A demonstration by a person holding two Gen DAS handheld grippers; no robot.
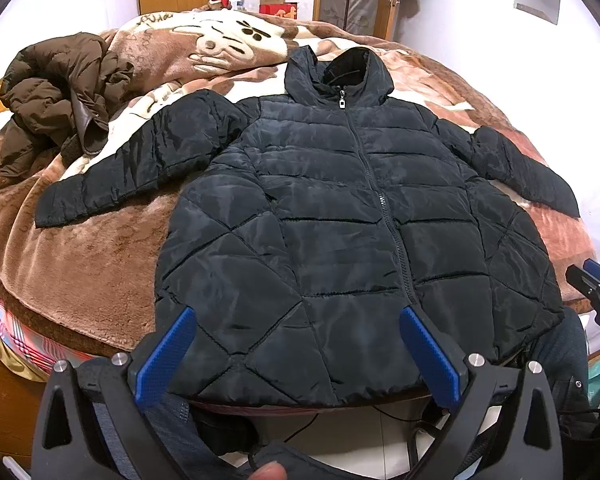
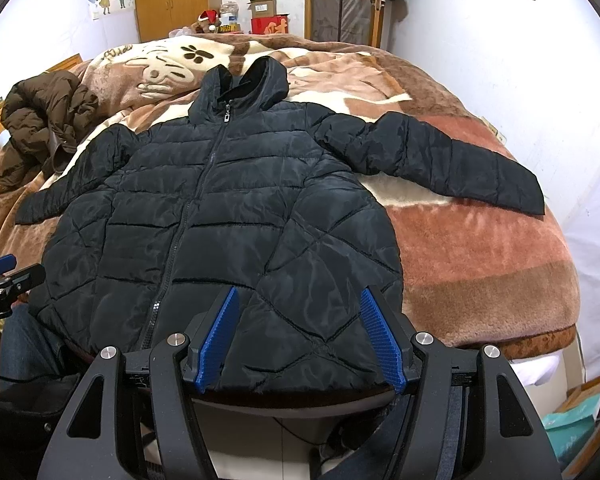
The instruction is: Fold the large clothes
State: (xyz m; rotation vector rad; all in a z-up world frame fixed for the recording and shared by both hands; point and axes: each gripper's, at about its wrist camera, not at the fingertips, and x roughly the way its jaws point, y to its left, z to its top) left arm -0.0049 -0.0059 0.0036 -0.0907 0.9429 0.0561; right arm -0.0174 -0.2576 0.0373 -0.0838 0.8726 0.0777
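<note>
Two grippers hang over the near hem of the black puffer jacket [image 1: 340,208], which lies zipped and flat, sleeves out, on the brown plush blanket [image 1: 100,272]. Left gripper [image 1: 296,328] and right gripper [image 2: 298,312] both have fingers spread, holding nothing. Left of the jacket lies a crumpled brown coat [image 1: 56,92].

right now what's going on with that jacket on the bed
A person holds a claw in each hand over the near hem of a black jacket, which lies flat and zipped on the blanket, sleeves spread. The left claw and right claw are open, holding nothing. No fold is made yet. A brown coat lies crumpled behind.
</note>
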